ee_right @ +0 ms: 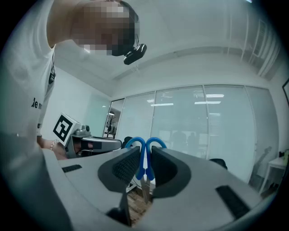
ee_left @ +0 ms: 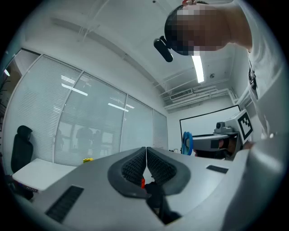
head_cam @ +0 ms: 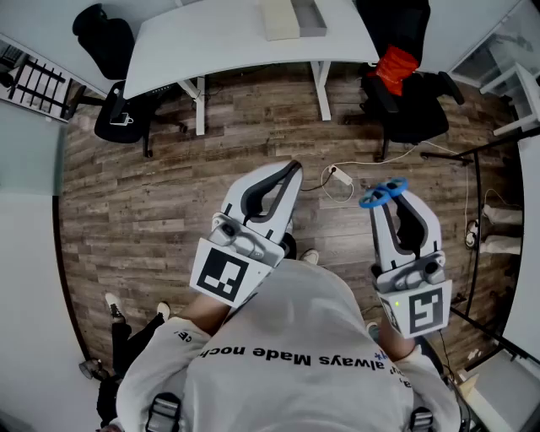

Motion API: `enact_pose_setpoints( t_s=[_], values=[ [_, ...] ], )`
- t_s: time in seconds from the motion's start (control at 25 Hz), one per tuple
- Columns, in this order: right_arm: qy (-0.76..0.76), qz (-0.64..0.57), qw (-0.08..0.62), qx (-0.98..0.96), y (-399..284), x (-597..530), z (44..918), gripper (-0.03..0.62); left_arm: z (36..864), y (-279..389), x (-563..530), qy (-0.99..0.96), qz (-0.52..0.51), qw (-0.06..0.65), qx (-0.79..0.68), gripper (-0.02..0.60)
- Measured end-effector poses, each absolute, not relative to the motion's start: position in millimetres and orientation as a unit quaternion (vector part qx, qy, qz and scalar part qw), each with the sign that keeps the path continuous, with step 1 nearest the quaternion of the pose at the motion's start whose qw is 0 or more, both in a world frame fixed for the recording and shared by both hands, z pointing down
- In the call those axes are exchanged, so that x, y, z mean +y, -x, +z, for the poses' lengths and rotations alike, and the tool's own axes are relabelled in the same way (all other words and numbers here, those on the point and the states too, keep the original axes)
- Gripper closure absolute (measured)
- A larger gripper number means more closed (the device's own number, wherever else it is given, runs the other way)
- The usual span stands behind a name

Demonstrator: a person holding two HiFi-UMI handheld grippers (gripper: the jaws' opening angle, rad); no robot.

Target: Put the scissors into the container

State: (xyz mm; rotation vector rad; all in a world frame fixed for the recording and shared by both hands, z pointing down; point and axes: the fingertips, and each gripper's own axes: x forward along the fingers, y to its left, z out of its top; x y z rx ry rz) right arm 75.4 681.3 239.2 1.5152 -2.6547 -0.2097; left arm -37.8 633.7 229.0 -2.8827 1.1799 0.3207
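My right gripper point(head_cam: 390, 201) is held level in front of the person and is shut on a pair of blue-handled scissors point(head_cam: 383, 194). In the right gripper view the blue handle loops point(ee_right: 135, 144) stick out past the pads, and the blades point back and down between the jaws. My left gripper point(head_cam: 289, 173) is shut, its ribbed pads point(ee_left: 135, 164) pressed together with nothing between them. The left gripper view shows the scissors point(ee_left: 187, 142) off to the right. A beige box point(head_cam: 278, 19) and a grey open box point(head_cam: 310, 17) lie on the white desk point(head_cam: 219, 42).
Below is a wooden floor point(head_cam: 152, 202) with a white power strip and cable point(head_cam: 339, 179). Black office chairs stand at the left point(head_cam: 114, 110) and right point(head_cam: 413, 101) of the desk; the right one bears a red item point(head_cam: 395, 66). Glass partition walls surround the room.
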Motion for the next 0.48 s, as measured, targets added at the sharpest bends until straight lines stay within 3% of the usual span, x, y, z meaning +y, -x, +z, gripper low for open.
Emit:
enact_pose_setpoints(
  t_s=[0.48],
  values=[
    [-0.476, -0.060, 0.032, -0.877, -50.7, 644.4, 238.6, 0.505, 231.6, 64.6, 600.5, 0.917, 0.101, 0.006, 0.386, 0.558]
  ],
)
